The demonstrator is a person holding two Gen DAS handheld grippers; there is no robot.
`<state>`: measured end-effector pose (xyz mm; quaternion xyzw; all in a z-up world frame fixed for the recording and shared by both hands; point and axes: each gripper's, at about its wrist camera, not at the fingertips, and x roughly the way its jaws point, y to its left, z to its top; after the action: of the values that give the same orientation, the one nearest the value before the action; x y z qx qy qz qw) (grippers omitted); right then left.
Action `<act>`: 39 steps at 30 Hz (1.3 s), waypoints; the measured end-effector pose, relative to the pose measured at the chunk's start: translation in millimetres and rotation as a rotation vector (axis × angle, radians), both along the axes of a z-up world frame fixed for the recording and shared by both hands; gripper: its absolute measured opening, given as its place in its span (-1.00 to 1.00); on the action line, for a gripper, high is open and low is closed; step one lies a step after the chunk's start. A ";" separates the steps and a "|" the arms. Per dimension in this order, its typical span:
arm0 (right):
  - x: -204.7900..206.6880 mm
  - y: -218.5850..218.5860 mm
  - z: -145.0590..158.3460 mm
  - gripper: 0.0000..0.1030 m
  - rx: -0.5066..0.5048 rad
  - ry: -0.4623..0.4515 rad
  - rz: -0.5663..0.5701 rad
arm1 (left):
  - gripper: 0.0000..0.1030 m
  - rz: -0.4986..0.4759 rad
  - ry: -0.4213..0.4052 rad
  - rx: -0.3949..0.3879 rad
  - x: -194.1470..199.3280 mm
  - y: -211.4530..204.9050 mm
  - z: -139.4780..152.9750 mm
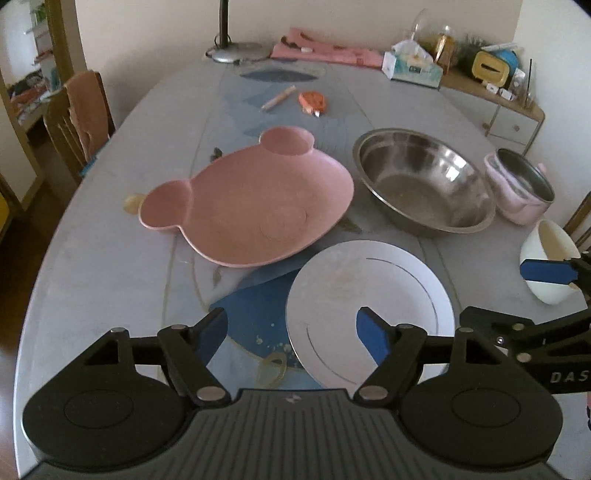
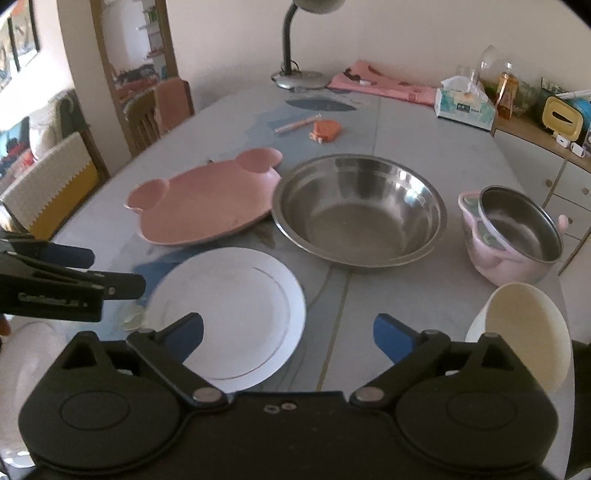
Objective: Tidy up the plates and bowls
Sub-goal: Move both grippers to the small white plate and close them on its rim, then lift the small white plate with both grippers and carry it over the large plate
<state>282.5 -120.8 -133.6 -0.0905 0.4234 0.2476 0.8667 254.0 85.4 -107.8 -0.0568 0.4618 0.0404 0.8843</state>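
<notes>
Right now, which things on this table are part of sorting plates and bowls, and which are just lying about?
For the job: pink bear-shaped plate; white plate; large steel bowl; pink steel-lined bowl; cream bowl.

Lying about: desk lamp; tissue box; pink cloth; pen.

Pale walls (image 2: pixel 424 33), wooden chair (image 1: pixel 70 122), perhaps daylight.

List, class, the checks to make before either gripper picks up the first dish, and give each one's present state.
1. Left gripper open and empty: ok.
2. Right gripper open and empty: ok.
3. White plate lies flat, nothing on it: ok.
4. Steel bowl empty: ok.
5. Pink bear plate clear of the steel bowl: cannot tell, rims look close.
6. Cream bowl upright: not ok, it is tipped on its side.
</notes>
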 end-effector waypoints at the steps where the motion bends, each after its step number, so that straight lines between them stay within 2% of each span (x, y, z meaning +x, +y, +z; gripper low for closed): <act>1: 4.2 1.2 -3.6 0.81 -0.003 0.010 0.005 | 0.48 -0.003 0.010 -0.009 4.5 1.4 -3.7; 4: 14.8 4.7 -13.7 0.62 -0.008 0.032 -0.003 | 0.47 -0.004 0.032 -0.015 15.6 3.4 -13.5; 7: 22.2 5.4 -21.3 0.59 -0.002 0.040 -0.026 | 0.46 0.005 0.057 -0.017 23.8 6.4 -22.1; 8: 25.5 4.5 -24.2 0.59 0.010 0.065 -0.033 | 0.41 0.005 0.064 -0.026 26.3 8.0 -24.8; 10: 33.2 2.9 -30.1 0.58 0.025 0.122 -0.047 | 0.19 0.005 0.084 -0.042 30.5 9.7 -29.9; 11: 36.6 2.4 -33.3 0.55 0.025 0.148 -0.051 | 0.16 0.007 0.089 -0.047 31.6 10.1 -31.7; 14: 43.4 -0.6 -40.7 0.28 0.045 0.235 -0.053 | 0.01 0.003 0.100 -0.067 34.1 10.6 -35.4; 15: 44.6 -2.1 -42.6 0.05 0.058 0.263 -0.056 | -0.08 0.000 0.105 -0.074 34.8 10.4 -36.5; 16: 45.1 -3.1 -43.9 -0.09 0.070 0.286 -0.058 | -0.15 0.000 0.110 -0.084 35.0 10.6 -37.7; 19: 43.6 -3.6 -43.5 -0.15 0.070 0.281 -0.059 | -0.36 0.007 0.126 -0.118 37.4 11.8 -40.6; 23: 45.0 -6.0 -43.7 -0.31 0.099 0.310 -0.061 | -0.45 0.033 0.137 -0.167 39.6 16.0 -42.8; 28: 51.4 -9.9 -44.6 -0.52 0.134 0.340 -0.075 | -0.62 0.051 0.149 -0.188 40.9 21.2 -46.0; 33: 53.5 -13.9 -46.3 -0.70 0.159 0.359 -0.101 | -0.71 0.075 0.152 -0.221 41.2 28.9 -46.0; 39: 49.1 -21.4 -47.1 -0.77 0.182 0.374 -0.115 | -0.82 0.079 0.137 -0.191 37.4 26.4 -42.4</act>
<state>331.7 -142.2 -180.7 0.0600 0.5571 0.2473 0.7905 291.5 111.8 -150.3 -0.1562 0.5203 0.0349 0.8389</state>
